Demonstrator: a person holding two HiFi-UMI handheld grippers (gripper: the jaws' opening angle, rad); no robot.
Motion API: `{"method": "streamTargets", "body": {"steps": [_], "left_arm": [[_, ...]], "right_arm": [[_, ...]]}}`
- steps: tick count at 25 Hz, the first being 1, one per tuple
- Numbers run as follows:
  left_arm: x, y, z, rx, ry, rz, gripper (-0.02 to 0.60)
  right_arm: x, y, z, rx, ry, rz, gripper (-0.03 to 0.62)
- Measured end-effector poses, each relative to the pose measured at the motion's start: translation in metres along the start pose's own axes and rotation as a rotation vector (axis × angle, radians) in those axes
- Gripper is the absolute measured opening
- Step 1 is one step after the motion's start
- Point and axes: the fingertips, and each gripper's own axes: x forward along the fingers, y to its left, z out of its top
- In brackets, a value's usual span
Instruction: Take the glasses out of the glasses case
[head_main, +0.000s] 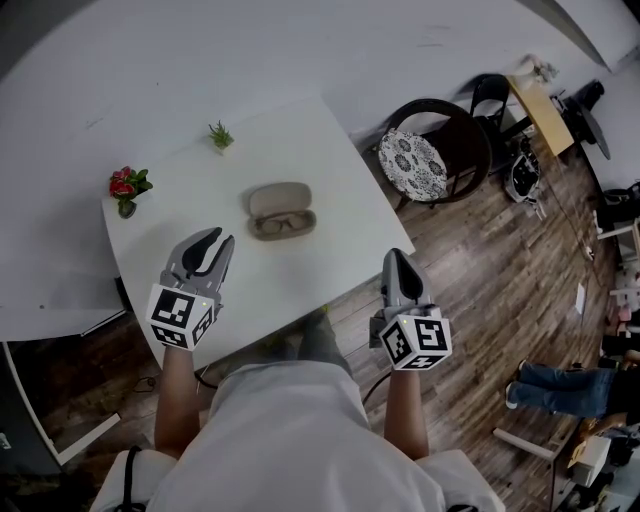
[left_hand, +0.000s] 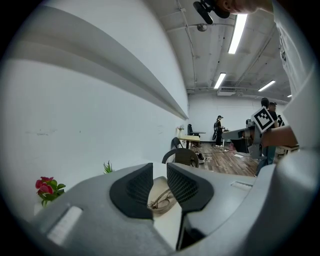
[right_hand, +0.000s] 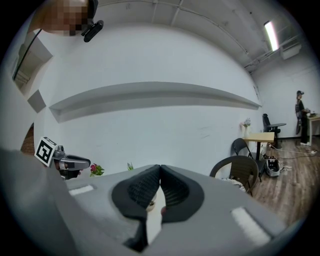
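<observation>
A beige glasses case (head_main: 280, 210) lies open in the middle of the white table (head_main: 190, 190), with brown-framed glasses (head_main: 282, 224) resting in its near half. My left gripper (head_main: 218, 240) hovers over the table to the case's left and a little nearer me, its jaws open by a narrow gap. In the left gripper view the glasses (left_hand: 162, 201) and case show through that gap of the left gripper (left_hand: 160, 172). My right gripper (head_main: 396, 260) hangs past the table's right edge, over the floor, shut and empty. The right gripper (right_hand: 160, 169) has its tips touching.
A small vase of red flowers (head_main: 125, 188) stands at the table's left corner and a small green plant (head_main: 220, 135) at the far edge. A dark chair with a patterned cushion (head_main: 420, 160) stands right of the table. A person's legs (head_main: 560, 385) lie on the wood floor.
</observation>
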Motion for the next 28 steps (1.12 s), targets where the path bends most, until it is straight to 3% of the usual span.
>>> {"method": "streamTargets", "body": {"steps": [7,15,19,24,28], "left_arm": [[0.026,-0.001,-0.001,0.032,0.05,-0.015,0.097],[0.07,0.001,-0.005,0.135,0.145,-0.061,0.097],[0.097,-0.005,-0.016,0.186,0.202,-0.134,0.097],[0.134,-0.029,-0.05,0.3,0.358,-0.277,0.097],[0.16,-0.037,-0.074,0.326,0.436,-0.339,0.097]], "right_arm": [[0.022,-0.015,-0.002,0.022,0.001,0.015,0.003],[0.045,-0.034,-0.007,0.027,0.02,0.033,0.003],[0.051,-0.045,-0.012,0.033,0.033,0.028,0.003],[0.053,-0.064,-0.017,0.046,0.056,0.011,0.003],[0.056,-0.08,-0.023,0.055,0.073,0.0,0.003]]}}
